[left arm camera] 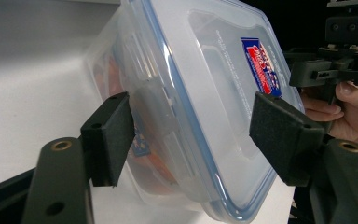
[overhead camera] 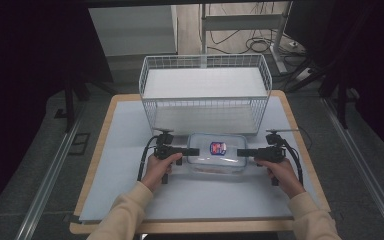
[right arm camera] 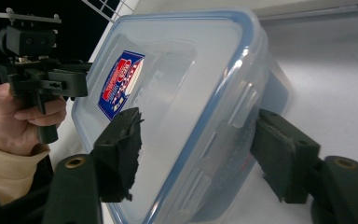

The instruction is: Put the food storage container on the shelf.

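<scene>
Box: clear lidded box (overhead camera: 216, 154) sits on the table (overhead camera: 125, 150).
Left gripper (overhead camera: 194, 151): jaws apart around its end.
Right gripper (overhead camera: 240, 152): the same.

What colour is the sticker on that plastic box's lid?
The sticker on the lid is blue and red with white lettering, clearest in the right gripper view.

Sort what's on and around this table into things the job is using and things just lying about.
In use:
- container, clear, blue-rimmed lid, between both sets of jaws
- left gripper at its left end
- right gripper at its right end

Lying about:
- wire basket behind the container, untouched so far
- white mat on the table
- cables on the floor beyond
</scene>
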Tool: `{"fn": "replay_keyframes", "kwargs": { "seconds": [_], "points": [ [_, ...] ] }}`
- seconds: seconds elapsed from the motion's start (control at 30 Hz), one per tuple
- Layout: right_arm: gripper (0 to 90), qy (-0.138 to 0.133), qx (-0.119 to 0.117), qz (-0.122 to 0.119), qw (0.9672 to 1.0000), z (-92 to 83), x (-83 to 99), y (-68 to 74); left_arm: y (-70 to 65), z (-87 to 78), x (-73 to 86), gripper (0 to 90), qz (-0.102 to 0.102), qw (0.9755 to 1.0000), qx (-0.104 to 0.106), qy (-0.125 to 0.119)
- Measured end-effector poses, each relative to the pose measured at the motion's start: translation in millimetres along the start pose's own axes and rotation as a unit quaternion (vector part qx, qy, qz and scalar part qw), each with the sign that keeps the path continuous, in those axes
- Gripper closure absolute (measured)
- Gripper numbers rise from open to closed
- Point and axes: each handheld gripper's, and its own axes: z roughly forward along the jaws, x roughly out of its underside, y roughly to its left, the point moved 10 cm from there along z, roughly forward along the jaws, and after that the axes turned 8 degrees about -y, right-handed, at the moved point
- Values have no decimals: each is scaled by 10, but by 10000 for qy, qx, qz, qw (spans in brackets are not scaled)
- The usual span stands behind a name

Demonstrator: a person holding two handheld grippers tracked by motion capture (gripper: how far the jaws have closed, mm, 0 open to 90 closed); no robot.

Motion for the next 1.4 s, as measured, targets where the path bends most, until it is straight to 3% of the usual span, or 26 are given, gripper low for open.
{"fn": "replay_keyframes", "kwargs": {
  "seconds": [0.33,0.83,1.4],
  "points": [
    [476,-223,-39,-320,9992,-160,49,136,-120,-128,73,403,336,9988,-79,-341],
    [504,-543,80,-931,9941,-288,199,321,-266,-276,239,449,815,9950,-182,-550],
    [508,-680,56,-1027,9924,-293,219,405,-306,-360,250,451,876,9938,-234,-649]
  ]
}}
